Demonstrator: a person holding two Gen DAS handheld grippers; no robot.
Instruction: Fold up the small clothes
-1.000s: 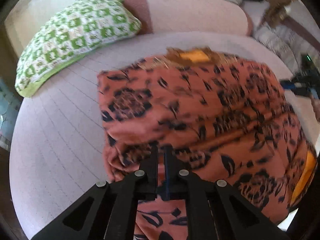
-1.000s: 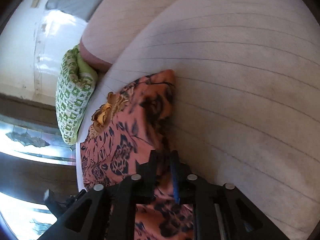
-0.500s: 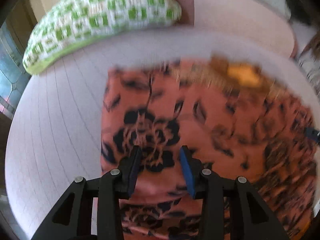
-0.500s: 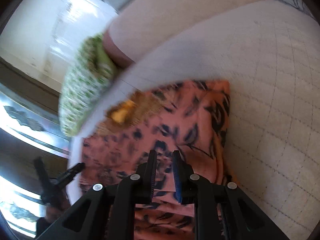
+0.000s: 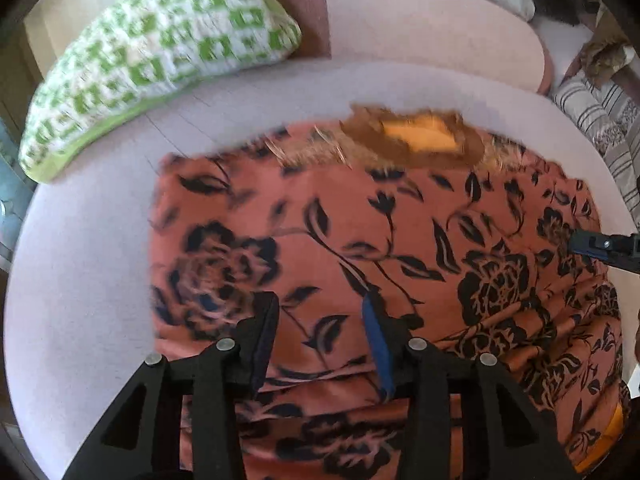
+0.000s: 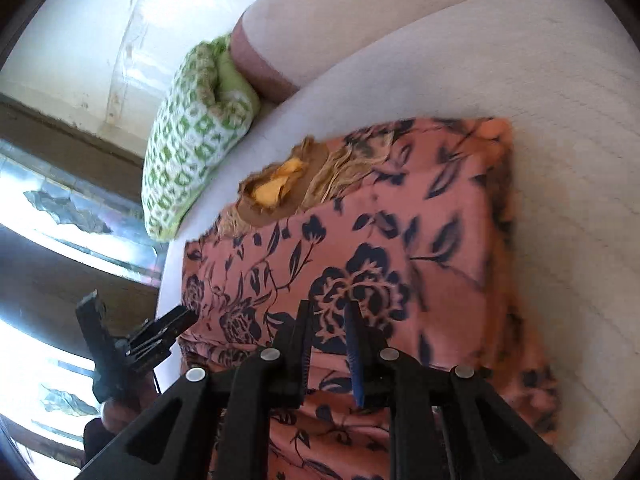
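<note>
Garment [image 5: 400,240] edges motion-blurred, lower part cropped

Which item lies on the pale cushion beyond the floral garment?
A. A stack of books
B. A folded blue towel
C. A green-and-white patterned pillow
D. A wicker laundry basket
C: in the left wrist view, a green-and-white patterned pillow rests on the pale cushion past the far edge of the floral garment.

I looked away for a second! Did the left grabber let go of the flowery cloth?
Yes. The left gripper was shut on the flowery cloth; now its jaws stand apart, and it sits nearer the green pillow.
</note>
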